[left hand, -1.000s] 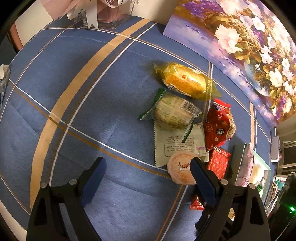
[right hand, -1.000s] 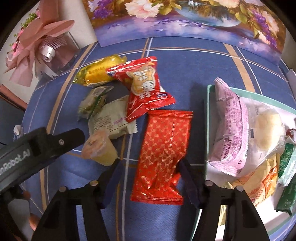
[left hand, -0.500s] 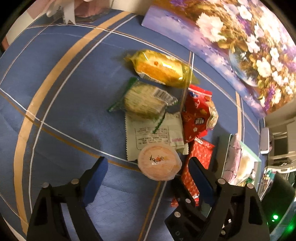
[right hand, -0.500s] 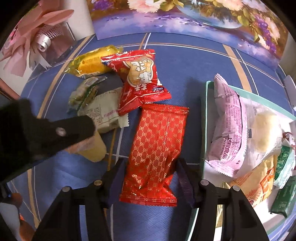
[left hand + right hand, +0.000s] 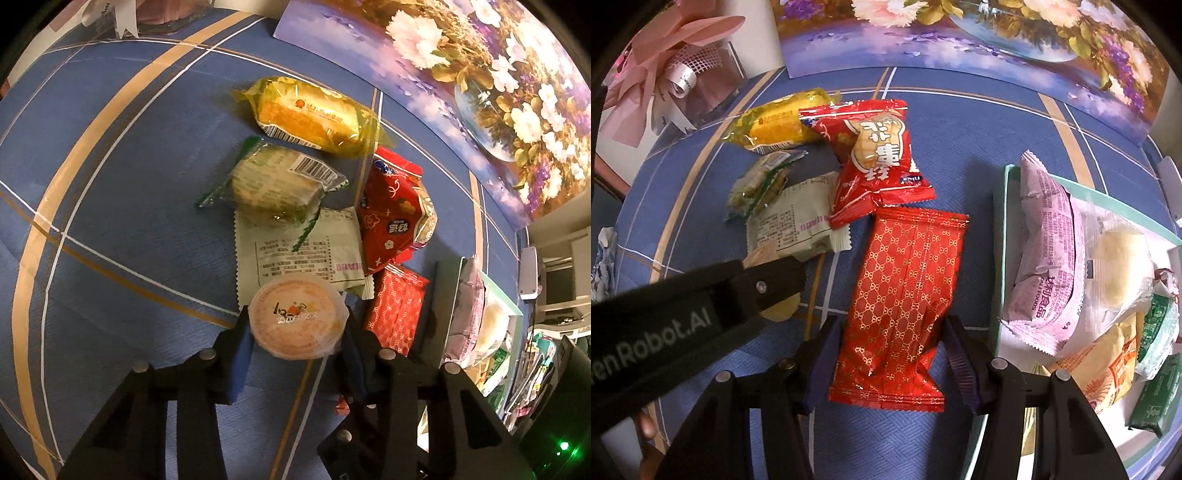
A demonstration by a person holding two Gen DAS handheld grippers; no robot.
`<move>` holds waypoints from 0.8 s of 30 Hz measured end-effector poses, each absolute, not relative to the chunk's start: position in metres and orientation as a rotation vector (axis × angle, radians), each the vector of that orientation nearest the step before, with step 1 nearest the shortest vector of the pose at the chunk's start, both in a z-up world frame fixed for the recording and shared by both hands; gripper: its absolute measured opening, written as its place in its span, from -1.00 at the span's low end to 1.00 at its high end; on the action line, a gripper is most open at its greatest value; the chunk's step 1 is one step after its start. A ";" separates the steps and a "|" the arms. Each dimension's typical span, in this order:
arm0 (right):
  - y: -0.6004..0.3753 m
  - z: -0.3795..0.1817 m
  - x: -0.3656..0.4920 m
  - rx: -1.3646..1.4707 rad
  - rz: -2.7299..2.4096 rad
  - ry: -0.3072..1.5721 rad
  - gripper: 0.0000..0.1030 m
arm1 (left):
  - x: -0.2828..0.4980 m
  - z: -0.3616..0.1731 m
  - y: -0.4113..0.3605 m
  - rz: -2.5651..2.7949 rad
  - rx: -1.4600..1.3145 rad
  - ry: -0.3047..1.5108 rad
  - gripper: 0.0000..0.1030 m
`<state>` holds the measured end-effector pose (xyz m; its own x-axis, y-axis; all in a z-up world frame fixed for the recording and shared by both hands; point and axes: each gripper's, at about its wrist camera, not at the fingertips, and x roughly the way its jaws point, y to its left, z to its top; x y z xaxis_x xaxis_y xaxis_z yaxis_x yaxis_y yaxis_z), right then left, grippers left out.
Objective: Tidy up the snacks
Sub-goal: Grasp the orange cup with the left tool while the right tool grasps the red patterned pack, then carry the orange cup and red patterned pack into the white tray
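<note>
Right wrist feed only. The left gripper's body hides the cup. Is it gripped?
Observer: Yes. In the left wrist view, the left gripper has its jaws against both sides of the jelly cup. They have just been closing.
Operator: Which way is the cup facing?
Observer: Its sealed orange lid faces the camera, so it looks upright.
Operator: Is it clear of the other snacks?
Observer: Its far rim overlaps the pale green packet in that view. I cannot tell whether they touch.
</note>
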<state>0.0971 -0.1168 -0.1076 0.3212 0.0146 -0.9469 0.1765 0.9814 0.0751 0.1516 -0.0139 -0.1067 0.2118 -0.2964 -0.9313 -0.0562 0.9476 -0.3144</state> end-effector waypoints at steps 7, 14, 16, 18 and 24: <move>-0.113 -0.113 0.096 0.142 -0.109 1.230 0.16 | 0.147 -0.105 -0.011 -0.151 -0.310 1.349 -0.12; -0.119 -0.109 0.093 0.183 -0.100 1.221 0.05 | 0.144 -0.097 -0.003 -0.127 -0.304 1.332 -0.12; -0.121 -0.107 0.092 0.194 -0.094 1.220 0.04 | 0.144 -0.094 -0.004 -0.125 -0.300 1.323 -0.12; -0.122 -0.104 0.091 0.205 -0.091 1.222 0.04 | 0.144 -0.090 -0.004 -0.127 -0.299 1.309 -0.12; -0.127 -0.086 0.090 0.237 -0.062 1.193 0.02 | 0.142 -0.071 -0.004 -0.125 -0.280 1.252 -0.12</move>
